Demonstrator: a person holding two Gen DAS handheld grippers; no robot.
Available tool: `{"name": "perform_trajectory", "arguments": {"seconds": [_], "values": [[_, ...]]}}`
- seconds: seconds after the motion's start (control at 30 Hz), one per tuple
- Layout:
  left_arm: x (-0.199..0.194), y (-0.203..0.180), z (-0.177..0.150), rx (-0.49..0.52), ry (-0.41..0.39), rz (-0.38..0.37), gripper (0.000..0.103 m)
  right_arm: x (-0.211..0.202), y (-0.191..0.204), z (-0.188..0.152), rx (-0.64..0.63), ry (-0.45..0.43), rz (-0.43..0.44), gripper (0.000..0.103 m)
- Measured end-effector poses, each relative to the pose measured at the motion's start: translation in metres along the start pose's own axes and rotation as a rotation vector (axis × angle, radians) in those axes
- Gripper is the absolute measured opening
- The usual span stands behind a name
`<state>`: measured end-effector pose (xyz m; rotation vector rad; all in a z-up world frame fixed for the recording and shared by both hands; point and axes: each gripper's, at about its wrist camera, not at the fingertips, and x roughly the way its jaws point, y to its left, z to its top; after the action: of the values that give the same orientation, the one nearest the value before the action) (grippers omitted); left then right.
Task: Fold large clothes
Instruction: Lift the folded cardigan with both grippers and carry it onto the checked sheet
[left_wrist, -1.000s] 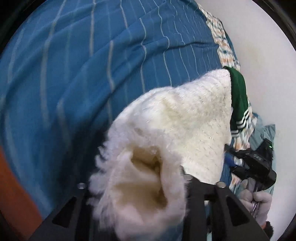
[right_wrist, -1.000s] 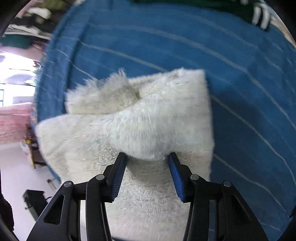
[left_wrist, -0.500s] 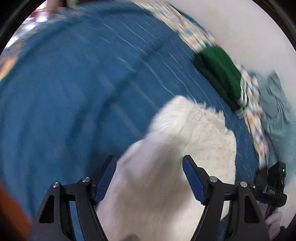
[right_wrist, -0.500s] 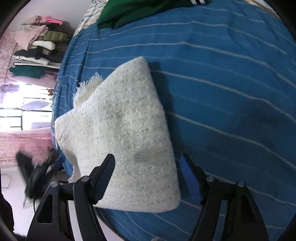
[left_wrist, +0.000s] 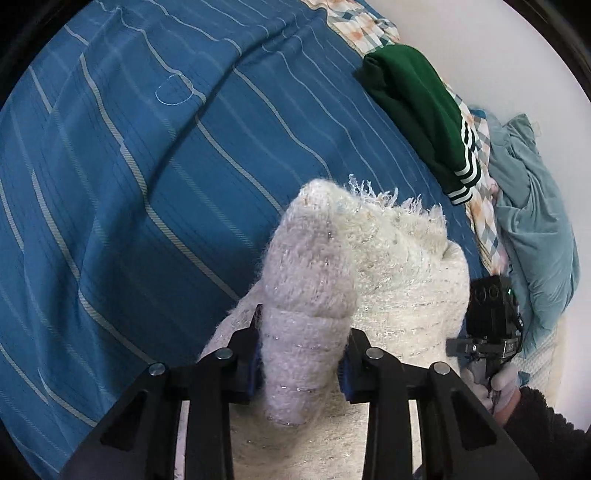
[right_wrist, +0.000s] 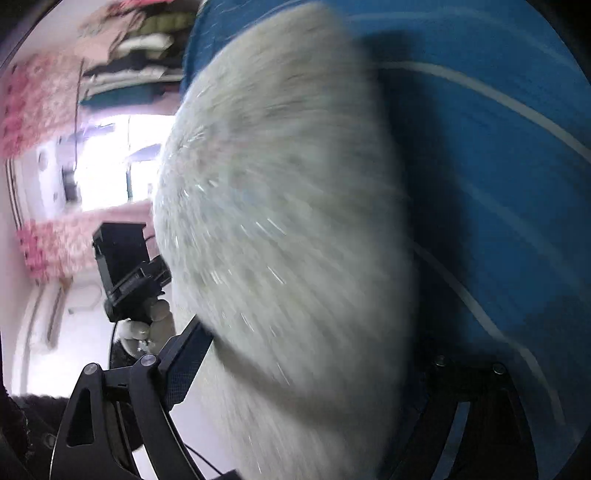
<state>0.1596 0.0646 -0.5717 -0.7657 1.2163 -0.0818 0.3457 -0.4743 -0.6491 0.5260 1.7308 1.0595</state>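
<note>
A fuzzy cream knitted garment (left_wrist: 384, 266) with a fringed edge lies folded on the blue striped bedspread (left_wrist: 147, 177). My left gripper (left_wrist: 301, 354) is shut on a bunched fold of it, which sticks up between the fingers. In the right wrist view the garment (right_wrist: 288, 229) is blurred and fills the middle. My right gripper (right_wrist: 303, 369) stands wide around its near edge; the left finger (right_wrist: 184, 365) shows, the right one is in shadow. The right gripper's body shows in the left wrist view (left_wrist: 491, 314), at the garment's right edge.
A folded green garment with white stripes (left_wrist: 421, 110) lies at the far side of the bed on a checked sheet (left_wrist: 484, 221). A crumpled light blue cloth (left_wrist: 532, 221) lies beside it by the white wall. Stacked clothes (right_wrist: 129, 55) show beyond the bed.
My left gripper was open over the garment half a second ago and has now shut on a fold. My right gripper has moved close in; its view is blurred.
</note>
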Motion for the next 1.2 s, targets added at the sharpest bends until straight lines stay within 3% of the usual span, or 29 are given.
{"name": "perform_trajectory", "arguments": {"seconds": [0.07, 0.1, 0.17, 0.27, 0.37, 0.43, 0.5, 0.6, 0.7, 0.73, 0.77, 0.8, 0.87, 1.07, 1.2], "values": [[0.000, 0.004, 0.002, -0.007, 0.009, 0.009, 0.031, 0.000, 0.003, -0.001, 0.019, -0.036, -0.003, 0.084], [0.000, 0.006, 0.005, -0.021, 0.008, 0.015, 0.032, -0.004, 0.005, -0.004, 0.033, -0.068, 0.006, 0.073], [-0.005, 0.011, 0.007, -0.046, 0.015, -0.014, 0.034, -0.016, 0.003, -0.018, 0.105, -0.129, 0.047, 0.060], [-0.012, 0.008, 0.007, -0.073, 0.037, -0.081, 0.040, -0.032, -0.006, -0.054, 0.249, -0.215, 0.101, 0.056], [-0.011, -0.008, 0.003, -0.016, 0.088, -0.097, 0.046, -0.039, -0.027, -0.094, 0.408, -0.282, 0.212, 0.056], [-0.004, -0.016, 0.000, 0.036, 0.126, -0.078, 0.047, -0.043, -0.033, -0.112, 0.391, -0.295, 0.165, 0.061], [0.011, -0.025, -0.002, 0.085, 0.174, -0.063, 0.048, -0.043, -0.042, -0.124, 0.389, -0.287, 0.132, 0.074], [0.023, -0.035, -0.002, 0.148, 0.212, -0.055, 0.049, -0.049, -0.054, -0.133, 0.348, -0.294, 0.159, 0.083], [0.028, -0.042, -0.003, 0.212, 0.206, -0.072, 0.048, -0.041, -0.056, -0.134, 0.290, -0.286, 0.144, 0.084], [0.029, -0.043, -0.002, 0.222, 0.202, -0.082, 0.047, -0.036, -0.051, -0.131, 0.259, -0.286, 0.119, 0.083], [0.029, -0.043, -0.001, 0.228, 0.202, -0.091, 0.034, -0.032, -0.045, -0.128, 0.240, -0.291, 0.096, 0.082], [0.028, -0.045, 0.001, 0.247, 0.205, -0.099, 0.024, -0.030, -0.038, -0.130, 0.231, -0.308, 0.079, 0.073], [0.024, -0.048, 0.005, 0.286, 0.197, -0.091, 0.019, -0.034, -0.023, -0.129, 0.215, -0.359, 0.081, 0.062], [0.000, -0.041, 0.048, 0.262, 0.232, -0.204, 0.017, -0.055, 0.041, -0.127, 0.159, -0.485, 0.122, 0.056], [-0.030, -0.067, 0.099, 0.311, 0.220, -0.250, 0.017, -0.070, 0.069, -0.109, 0.168, -0.557, 0.168, 0.055]]}}
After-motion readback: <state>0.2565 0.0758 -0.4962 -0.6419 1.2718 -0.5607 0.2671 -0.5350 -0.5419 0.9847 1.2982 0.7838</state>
